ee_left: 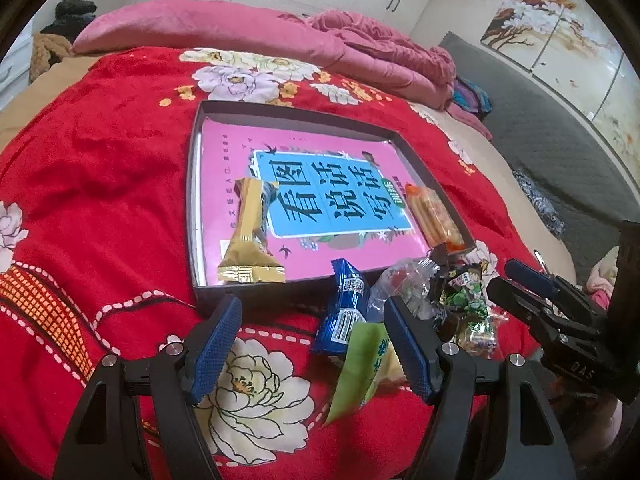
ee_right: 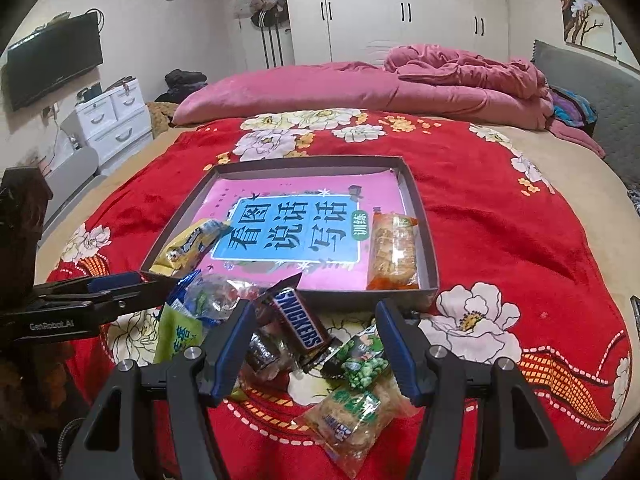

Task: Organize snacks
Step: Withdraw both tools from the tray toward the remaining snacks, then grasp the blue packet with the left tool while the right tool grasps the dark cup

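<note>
The left gripper (ee_left: 312, 344), jaws apart and empty, has blue knurled pads straddling a crinkly blue packet (ee_left: 344, 308) and a green sachet (ee_left: 360, 364). The right gripper (ee_right: 314, 344) (also parted) hovers over a glossy Snickers bar (ee_right: 300, 324). Beyond, a shallow cardboard tray (ee_right: 424, 224) on the plush red blanket (ee_right: 500, 232) holds a gold-wrapped bar (ee_left: 250, 232) and an orange cracker pack (ee_right: 394, 252).

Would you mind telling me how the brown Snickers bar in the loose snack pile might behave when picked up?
The brown Snickers bar looks stiff, so it probably won't flop. Its glossy wrapper may be slippery. It leans on other crinkly packets, so lifting it could shift them.
</note>
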{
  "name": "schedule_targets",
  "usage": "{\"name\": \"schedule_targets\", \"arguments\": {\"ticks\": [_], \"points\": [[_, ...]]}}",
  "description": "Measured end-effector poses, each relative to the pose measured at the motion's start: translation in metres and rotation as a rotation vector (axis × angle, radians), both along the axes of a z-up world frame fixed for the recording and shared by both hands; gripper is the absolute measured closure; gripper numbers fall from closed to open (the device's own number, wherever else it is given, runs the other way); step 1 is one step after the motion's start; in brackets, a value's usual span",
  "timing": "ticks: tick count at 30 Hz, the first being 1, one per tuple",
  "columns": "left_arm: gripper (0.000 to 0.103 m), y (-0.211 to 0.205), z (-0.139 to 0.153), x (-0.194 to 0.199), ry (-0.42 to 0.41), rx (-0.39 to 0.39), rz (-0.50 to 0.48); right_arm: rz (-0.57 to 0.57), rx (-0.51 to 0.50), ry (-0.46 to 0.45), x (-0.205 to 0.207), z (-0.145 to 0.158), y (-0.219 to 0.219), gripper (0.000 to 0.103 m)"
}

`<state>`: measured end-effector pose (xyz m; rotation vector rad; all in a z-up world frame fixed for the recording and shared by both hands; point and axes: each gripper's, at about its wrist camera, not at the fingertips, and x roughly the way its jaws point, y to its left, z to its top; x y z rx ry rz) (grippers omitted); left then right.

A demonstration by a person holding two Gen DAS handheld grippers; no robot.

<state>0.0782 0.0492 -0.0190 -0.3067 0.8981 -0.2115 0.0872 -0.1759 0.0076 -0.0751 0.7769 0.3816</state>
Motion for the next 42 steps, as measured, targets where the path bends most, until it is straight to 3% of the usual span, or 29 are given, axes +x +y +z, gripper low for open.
{"name": "schedule_targets", "arguments": {"ticks": [10, 25, 31, 35, 42], "points": [[0.028, -0.005, -0.010, 0.008, 0.036, 0.003, -0.014, 0.028, -0.017, 0.021, -0.005, -0.007, 0.007, 0.041], [0.028, 0.005, -0.021, 0.023, 0.087, -0.106, -0.038, 0.090, -0.038, 0.088, -0.004, -0.029, 0.021, 0.041], [0.036, -0.001, -0.023, 0.029, 0.098, -0.095, -0.066, 0.105, -0.041, 0.103, -0.004, -0.035, 0.026, 0.041], [0.047, -0.006, -0.025, 0.032, 0.112, -0.084, -0.083, 0.111, -0.042, 0.105, -0.003, -0.037, 0.028, 0.041], [0.057, -0.010, -0.028, 0.035, 0.123, -0.091, -0.108, 0.125, -0.039, 0.113, -0.001, -0.042, 0.031, 0.049]]}}
